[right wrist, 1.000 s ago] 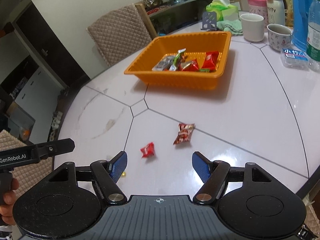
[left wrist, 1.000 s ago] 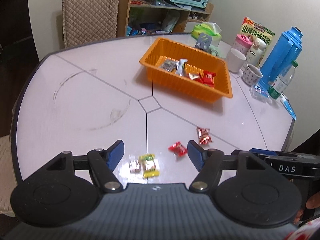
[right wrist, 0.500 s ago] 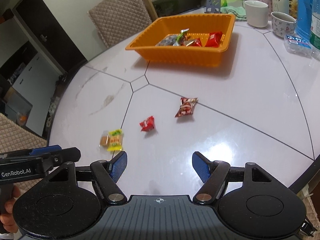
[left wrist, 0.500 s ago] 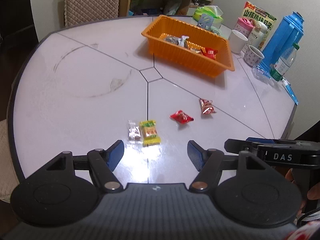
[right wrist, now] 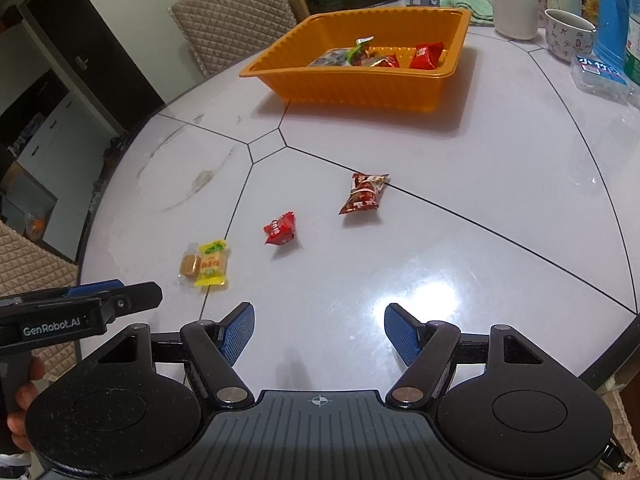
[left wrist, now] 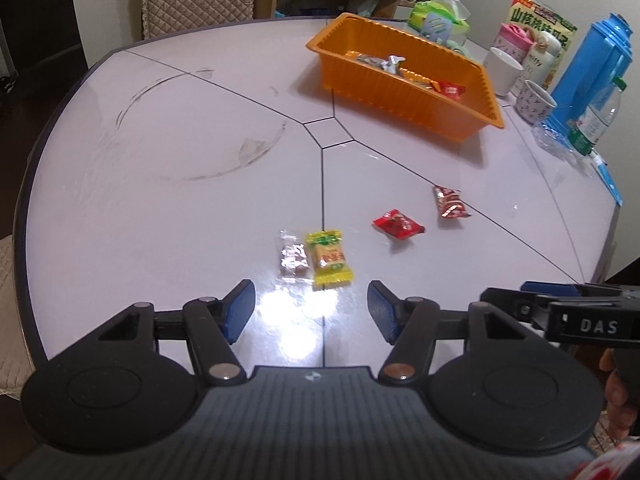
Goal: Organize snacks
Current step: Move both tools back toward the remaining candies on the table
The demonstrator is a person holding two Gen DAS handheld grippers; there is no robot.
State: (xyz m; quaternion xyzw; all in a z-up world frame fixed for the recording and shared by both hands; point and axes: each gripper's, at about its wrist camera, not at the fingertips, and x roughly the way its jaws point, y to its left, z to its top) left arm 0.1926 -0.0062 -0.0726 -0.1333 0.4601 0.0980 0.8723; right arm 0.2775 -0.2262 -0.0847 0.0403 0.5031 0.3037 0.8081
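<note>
An orange tray holding several snacks stands at the far side of the white table. Loose on the table lie a clear-wrapped snack, a yellow packet, a red packet and a red-brown packet. My left gripper is open and empty just short of the yellow packet. My right gripper is open and empty, short of the red packet.
Two white cups, a blue thermos, a water bottle, a snack bag and tissues crowd the far right. A quilted chair stands behind the table.
Both grippers have pulled back toward the near table edge and risen, so the loose snacks now lie farther ahead. Both stay open.
</note>
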